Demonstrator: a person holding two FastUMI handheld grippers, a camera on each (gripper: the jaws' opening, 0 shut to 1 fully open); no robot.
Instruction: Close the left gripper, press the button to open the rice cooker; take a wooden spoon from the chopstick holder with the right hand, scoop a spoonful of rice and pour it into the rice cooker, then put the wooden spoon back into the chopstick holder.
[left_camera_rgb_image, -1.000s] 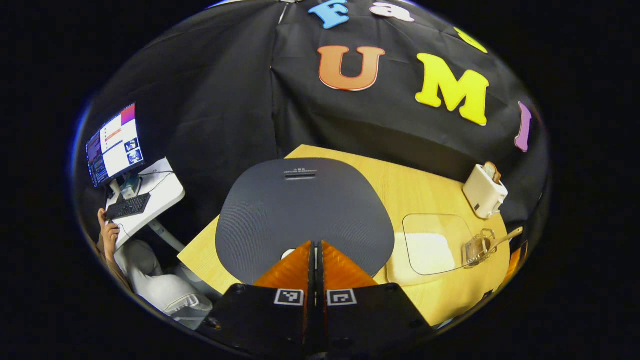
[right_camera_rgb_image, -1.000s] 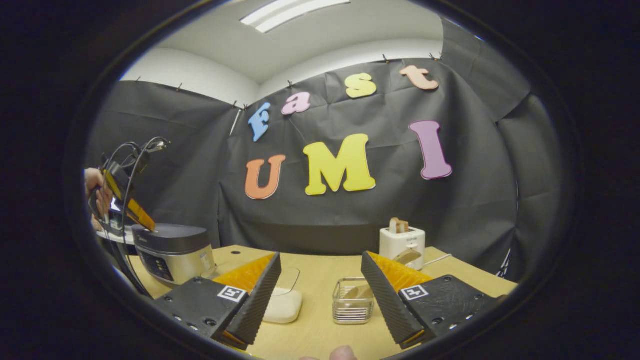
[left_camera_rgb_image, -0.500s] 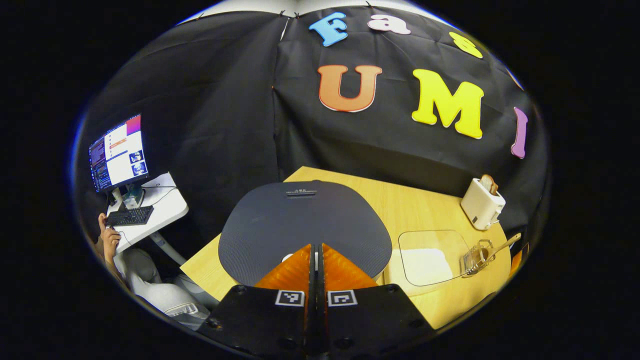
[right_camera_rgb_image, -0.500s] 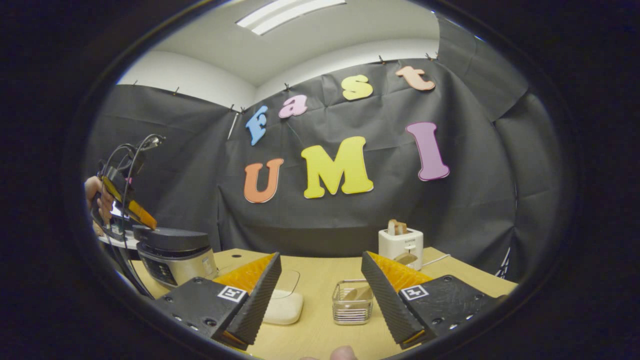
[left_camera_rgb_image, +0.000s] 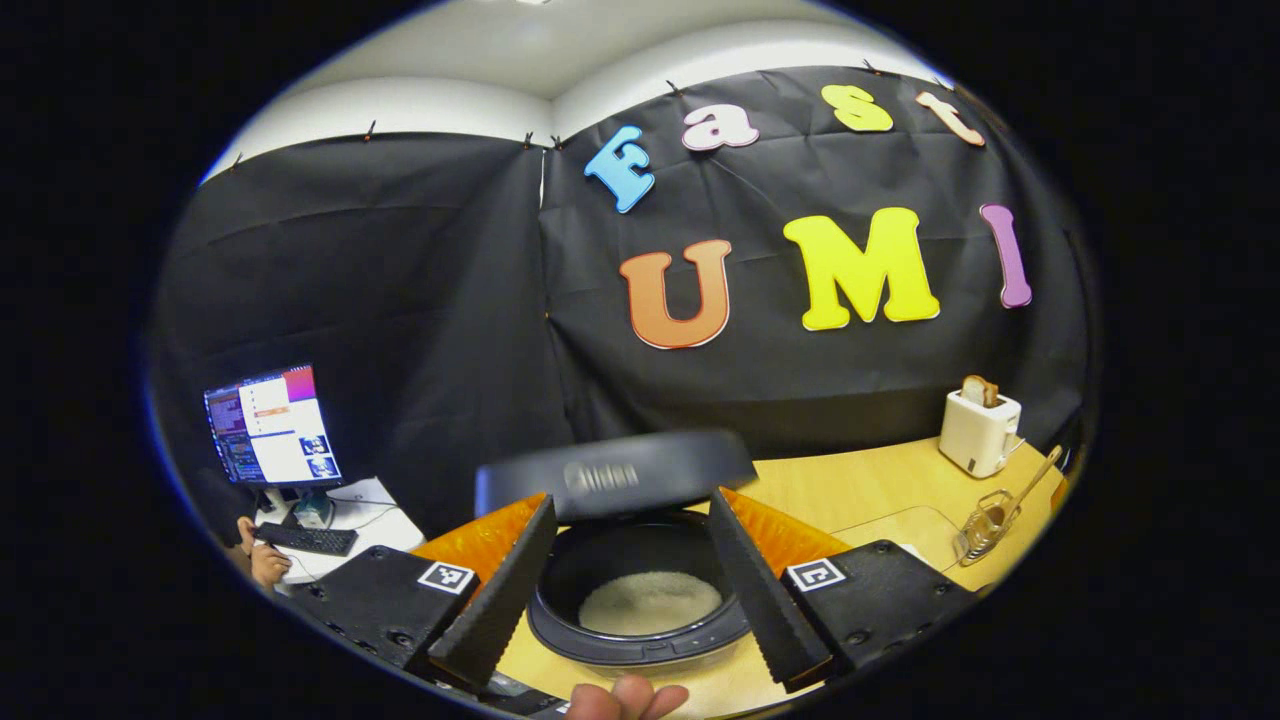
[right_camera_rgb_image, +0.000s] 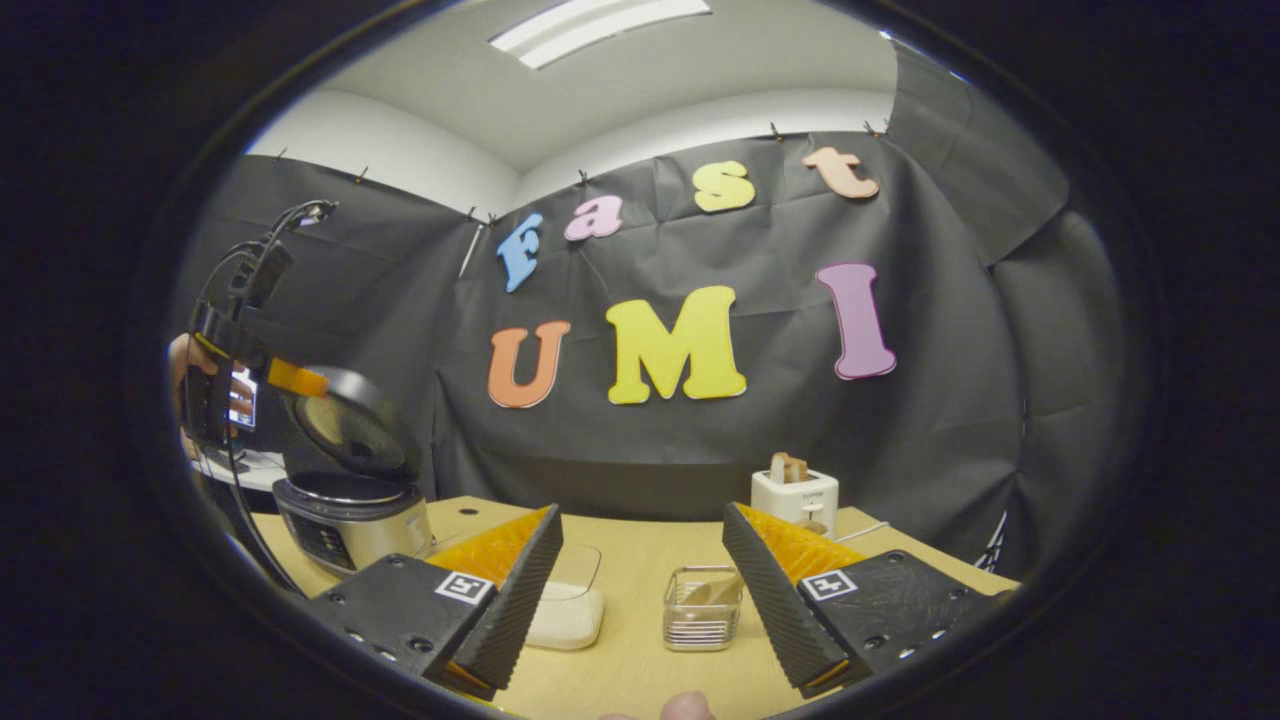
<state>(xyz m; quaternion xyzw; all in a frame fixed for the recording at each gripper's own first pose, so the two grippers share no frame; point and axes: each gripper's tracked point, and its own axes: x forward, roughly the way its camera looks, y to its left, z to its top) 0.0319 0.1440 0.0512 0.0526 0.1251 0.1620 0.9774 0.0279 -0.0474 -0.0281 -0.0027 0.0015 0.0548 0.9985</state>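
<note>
The rice cooker (left_camera_rgb_image: 640, 640) stands just below my left gripper (left_camera_rgb_image: 632, 505). Its dark lid (left_camera_rgb_image: 615, 472) is tilted up and white rice (left_camera_rgb_image: 650, 602) lies in the pot. My left gripper is open, its orange-backed fingers (left_camera_rgb_image: 495, 590) either side of the pot with nothing between them. In the right gripper view the cooker (right_camera_rgb_image: 345, 520) stands at the far left with its lid (right_camera_rgb_image: 350, 425) raised, the left gripper (right_camera_rgb_image: 298, 380) beside it. My right gripper (right_camera_rgb_image: 640, 555) hangs open above the table, facing the clear chopstick holder (right_camera_rgb_image: 703, 608). The wooden spoon (left_camera_rgb_image: 1035, 475) leans in that holder (left_camera_rgb_image: 985, 515).
A clear box of white rice (right_camera_rgb_image: 568, 605) sits on the wooden table (right_camera_rgb_image: 640, 660) left of the holder. A white toaster (right_camera_rgb_image: 795, 497) with a slice of bread stands at the back. Beyond the table's left edge are a monitor (left_camera_rgb_image: 272, 425), a keyboard and a person's hand (left_camera_rgb_image: 265, 562).
My left gripper has gone from shut to open and tilted up off the cooker. The cooker's lid has sprung up. The right gripper has barely moved.
</note>
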